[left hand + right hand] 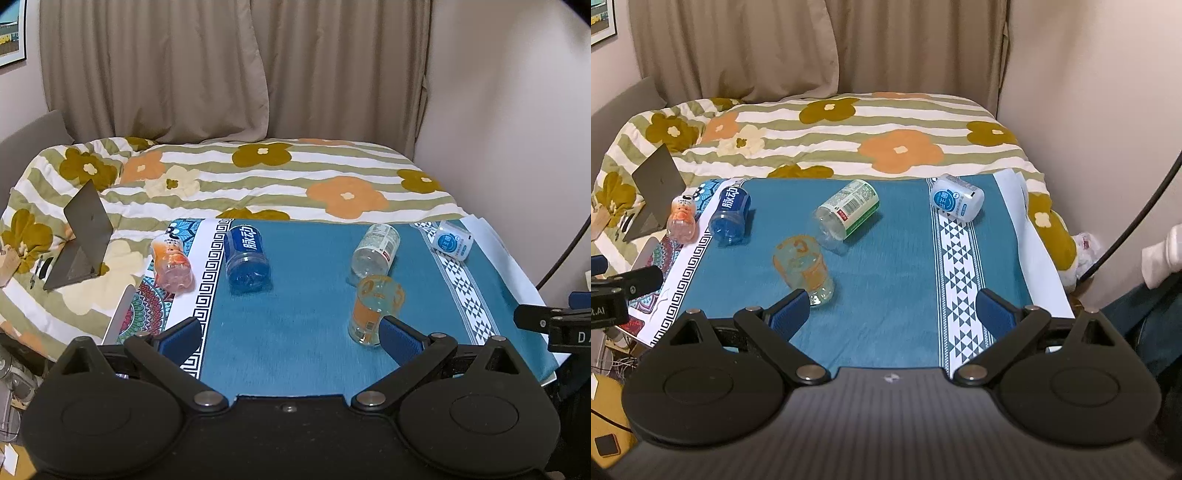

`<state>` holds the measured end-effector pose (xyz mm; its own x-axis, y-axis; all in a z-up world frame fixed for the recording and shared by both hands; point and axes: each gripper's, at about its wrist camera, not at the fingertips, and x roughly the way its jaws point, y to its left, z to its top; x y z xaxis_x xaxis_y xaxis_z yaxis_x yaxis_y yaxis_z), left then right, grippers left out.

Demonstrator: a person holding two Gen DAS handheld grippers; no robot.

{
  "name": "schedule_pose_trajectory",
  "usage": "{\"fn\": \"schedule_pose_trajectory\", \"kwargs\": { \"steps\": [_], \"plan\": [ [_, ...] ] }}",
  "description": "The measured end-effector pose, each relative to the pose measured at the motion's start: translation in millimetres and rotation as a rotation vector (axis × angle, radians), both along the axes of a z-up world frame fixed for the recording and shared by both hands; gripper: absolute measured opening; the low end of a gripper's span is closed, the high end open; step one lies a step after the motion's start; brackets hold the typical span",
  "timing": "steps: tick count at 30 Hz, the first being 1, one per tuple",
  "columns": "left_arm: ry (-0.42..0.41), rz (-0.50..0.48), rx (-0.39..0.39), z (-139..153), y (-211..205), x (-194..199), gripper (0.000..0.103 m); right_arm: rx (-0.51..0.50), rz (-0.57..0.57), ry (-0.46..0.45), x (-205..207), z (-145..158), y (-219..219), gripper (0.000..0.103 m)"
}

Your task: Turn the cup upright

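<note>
Several clear plastic cups cut from bottles lie on their sides on a blue cloth. An orange-printed cup lies nearest, just ahead of my left gripper's right fingertip; it also shows in the right wrist view by my right gripper's left fingertip. A green-labelled cup, a blue cup, a pink-orange cup and a white-blue cup lie further off. My left gripper and right gripper are open and empty.
The cloth covers a table set against a bed with a flowered striped quilt. A half-open grey laptop sits on the quilt at the left. Curtains and a wall stand behind. A black cable runs down at the right.
</note>
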<state>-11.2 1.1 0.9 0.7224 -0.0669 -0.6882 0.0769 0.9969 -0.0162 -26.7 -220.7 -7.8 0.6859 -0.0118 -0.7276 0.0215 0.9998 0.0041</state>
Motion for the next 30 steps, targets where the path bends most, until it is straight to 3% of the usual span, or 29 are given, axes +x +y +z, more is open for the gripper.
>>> {"fn": "schedule_pose_trajectory", "kwargs": {
  "steps": [30],
  "plan": [
    [-0.038,-0.005,-0.003,6,0,-11,0.103,-0.017,-0.005,-0.028,-8,6,6,0.103]
  ]
}}
